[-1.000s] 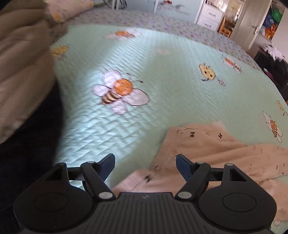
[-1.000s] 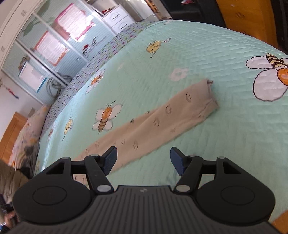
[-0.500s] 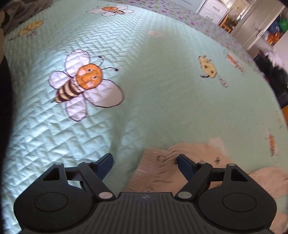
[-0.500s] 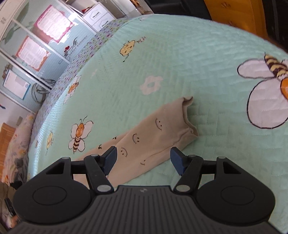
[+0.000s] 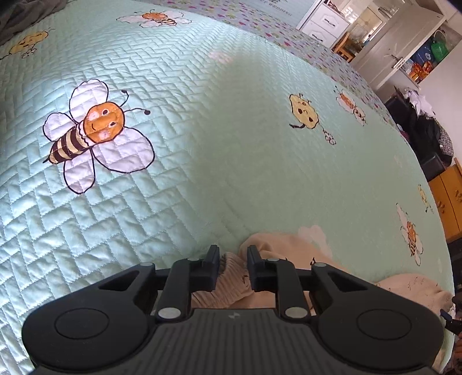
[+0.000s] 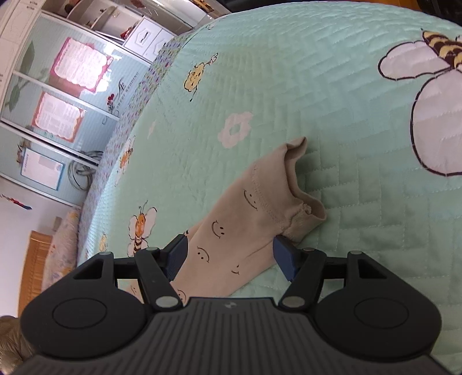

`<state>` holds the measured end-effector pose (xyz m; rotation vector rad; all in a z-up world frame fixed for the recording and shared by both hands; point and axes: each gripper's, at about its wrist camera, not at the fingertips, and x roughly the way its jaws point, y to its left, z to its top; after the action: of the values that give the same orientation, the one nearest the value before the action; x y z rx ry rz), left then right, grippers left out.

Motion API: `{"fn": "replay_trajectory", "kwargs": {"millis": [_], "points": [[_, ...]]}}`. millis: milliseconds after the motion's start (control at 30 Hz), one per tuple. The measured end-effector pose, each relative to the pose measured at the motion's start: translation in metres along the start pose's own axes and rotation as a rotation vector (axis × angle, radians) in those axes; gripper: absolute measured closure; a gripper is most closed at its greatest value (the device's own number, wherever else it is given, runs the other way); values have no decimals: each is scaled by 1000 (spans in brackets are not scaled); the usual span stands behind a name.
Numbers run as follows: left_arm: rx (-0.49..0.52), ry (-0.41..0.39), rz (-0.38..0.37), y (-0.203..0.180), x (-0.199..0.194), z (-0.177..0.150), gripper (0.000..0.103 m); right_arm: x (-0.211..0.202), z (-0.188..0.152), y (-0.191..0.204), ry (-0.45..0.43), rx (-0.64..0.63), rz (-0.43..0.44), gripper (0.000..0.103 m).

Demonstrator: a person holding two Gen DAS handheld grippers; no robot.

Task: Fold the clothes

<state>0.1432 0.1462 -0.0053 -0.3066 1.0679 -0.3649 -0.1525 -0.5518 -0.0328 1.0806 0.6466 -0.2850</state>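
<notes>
Left gripper (image 5: 232, 266): jaws have just been closing & now sit nearly together, pinching a bunched bit of the beige garment (image 5: 288, 248) between the pads. The ribbed edge of the cloth is squeezed up in the small gap. More of that cloth lies to the right, flat on the bed.

Right gripper (image 6: 229, 255): jaws spread wide, not pinching. One sleeve (image 6: 254, 213) w/ small smiley faces lies between them. The left pad looks to be at the sleeve's edge; the right pad is just beside the other edge near the cuff (image 6: 303, 199). Can't tell if either one really touches. The cuff is open & points away from the gripper.

Past the cloth in both views is the green quilt (image 5: 231, 144) on the bed. A big bee picture (image 5: 92, 135) is well apart, up & left of the left gripper. Far back: white drawers (image 5: 323, 26) & a doorway.
</notes>
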Motion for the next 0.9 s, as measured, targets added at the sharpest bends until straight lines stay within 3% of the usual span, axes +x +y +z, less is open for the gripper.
{"fn": "replay_trajectory", "kwargs": {"millis": [33, 267, 467, 767, 833, 900], "points": [[-11, -7, -3, 2, -2, 1, 92, 0, 0, 0, -1, -2, 3, 36], [-79, -66, -24, 13, -12, 8, 92, -16, 8, -3, -47, -5, 21, 36], [-102, -99, -24, 11, -14, 14, 92, -24, 28, -7, -93, -87, -77, 36], [-131, -135, -5, 11, -16, 29, 92, -5, 43, -13, -41, -151, -3, 38], [-159, -163, -3, 14, -21, 36, 94, 1, 44, -8, -42, -199, 0, 53], [-180, -184, 0, 17, -26, 41, 94, 8, 44, -2, -15, -246, -46, 93]]}}
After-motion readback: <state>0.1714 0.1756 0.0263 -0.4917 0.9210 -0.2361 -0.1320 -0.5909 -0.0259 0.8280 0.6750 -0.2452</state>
